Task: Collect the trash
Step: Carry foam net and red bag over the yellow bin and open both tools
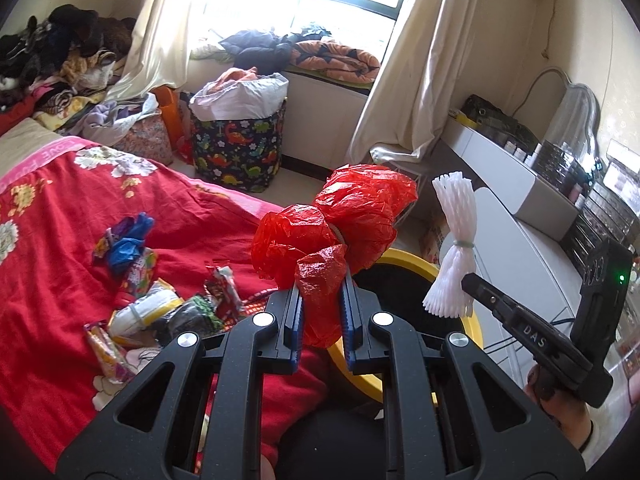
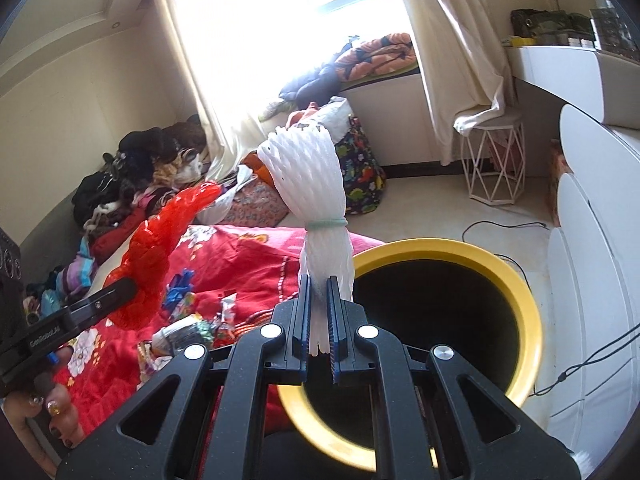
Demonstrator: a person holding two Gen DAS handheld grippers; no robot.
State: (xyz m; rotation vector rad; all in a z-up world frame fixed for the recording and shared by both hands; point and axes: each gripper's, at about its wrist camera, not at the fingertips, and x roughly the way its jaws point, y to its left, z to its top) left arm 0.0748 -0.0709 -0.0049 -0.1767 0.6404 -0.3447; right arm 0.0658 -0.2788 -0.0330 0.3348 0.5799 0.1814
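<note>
Now, L to R: loose wrappers (image 1: 160, 304) lie on red bedspread (image 1: 52, 240). Left gripper (image 1: 320, 312) clamps a crumpled red plastic bag (image 1: 340, 220), held up beside yellow-rimmed bin (image 2: 460, 256). Right gripper (image 2: 319, 320) pinches a banded white foam net (image 2: 316, 184) over bin's near rim.

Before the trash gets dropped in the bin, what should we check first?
1. Left gripper shut on red plastic bag: ok.
2. Right gripper shut on white foam net: ok.
3. Yellow bin open, mouth unblocked: ok.
4. Foam net over the bin mouth: not ok, it sits at the rim's edge.
5. Red bag over the bin: cannot tell.
6. More wrappers left on the red blanket: not ok.
</note>
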